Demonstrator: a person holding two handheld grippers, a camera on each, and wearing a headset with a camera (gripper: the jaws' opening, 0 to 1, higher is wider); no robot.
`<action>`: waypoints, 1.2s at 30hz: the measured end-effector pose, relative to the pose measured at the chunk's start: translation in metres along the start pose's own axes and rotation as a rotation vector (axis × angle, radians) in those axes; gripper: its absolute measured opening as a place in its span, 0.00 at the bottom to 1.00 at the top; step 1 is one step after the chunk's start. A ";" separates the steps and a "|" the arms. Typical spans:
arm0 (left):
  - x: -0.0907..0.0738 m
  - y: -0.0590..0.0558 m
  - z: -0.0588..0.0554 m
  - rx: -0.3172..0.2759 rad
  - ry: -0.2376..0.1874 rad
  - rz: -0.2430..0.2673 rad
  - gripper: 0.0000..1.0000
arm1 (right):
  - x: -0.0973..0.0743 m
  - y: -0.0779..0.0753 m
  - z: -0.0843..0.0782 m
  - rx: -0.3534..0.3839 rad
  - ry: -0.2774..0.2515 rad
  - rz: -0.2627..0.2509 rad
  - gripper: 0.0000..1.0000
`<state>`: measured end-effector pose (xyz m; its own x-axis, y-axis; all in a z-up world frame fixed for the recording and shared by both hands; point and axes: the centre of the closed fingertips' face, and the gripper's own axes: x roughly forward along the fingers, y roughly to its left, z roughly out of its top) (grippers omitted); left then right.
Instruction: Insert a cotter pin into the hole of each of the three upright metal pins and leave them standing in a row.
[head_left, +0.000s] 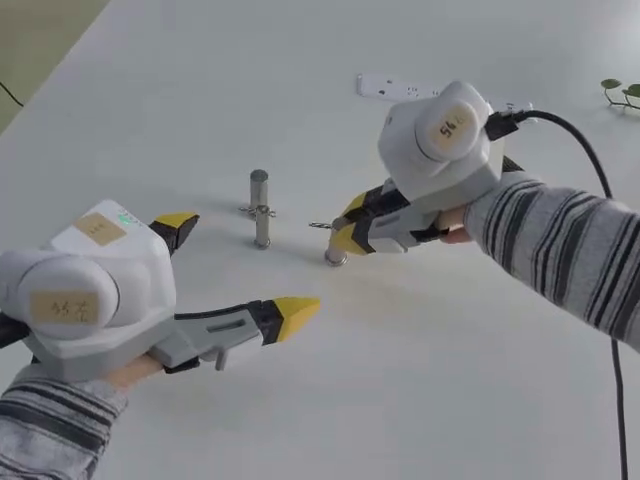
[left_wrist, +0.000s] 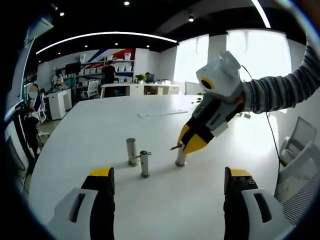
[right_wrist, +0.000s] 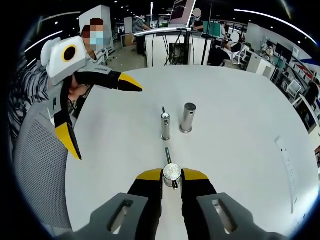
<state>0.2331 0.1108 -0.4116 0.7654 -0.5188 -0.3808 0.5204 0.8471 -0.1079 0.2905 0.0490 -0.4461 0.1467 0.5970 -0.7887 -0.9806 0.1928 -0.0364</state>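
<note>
Steel upright metal pin stands on the white table, clenched by the right gripper, its cotter pin lying level toward the cottered pin and bare pin; left gripper released, empty, farther off.

Open-plan office. I'm at a big white table; behind it desks, chairs, wall shelves, a monitor, ceiling spotlights, people standing, and a mesh chair beside me.
</note>
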 end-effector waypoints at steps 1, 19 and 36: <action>0.000 0.000 0.000 0.001 0.000 0.002 0.90 | 0.000 -0.002 0.000 0.000 -0.001 0.000 0.08; 0.003 0.003 -0.003 0.002 0.000 0.010 0.92 | 0.003 -0.011 -0.006 0.034 0.011 0.014 0.08; 0.004 0.008 -0.010 -0.002 0.022 0.029 0.91 | 0.003 -0.009 -0.005 0.005 0.007 0.037 0.09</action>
<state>0.2362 0.1169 -0.4233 0.7717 -0.4916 -0.4035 0.4976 0.8618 -0.0982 0.2993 0.0449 -0.4511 0.1092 0.5984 -0.7937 -0.9847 0.1742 -0.0041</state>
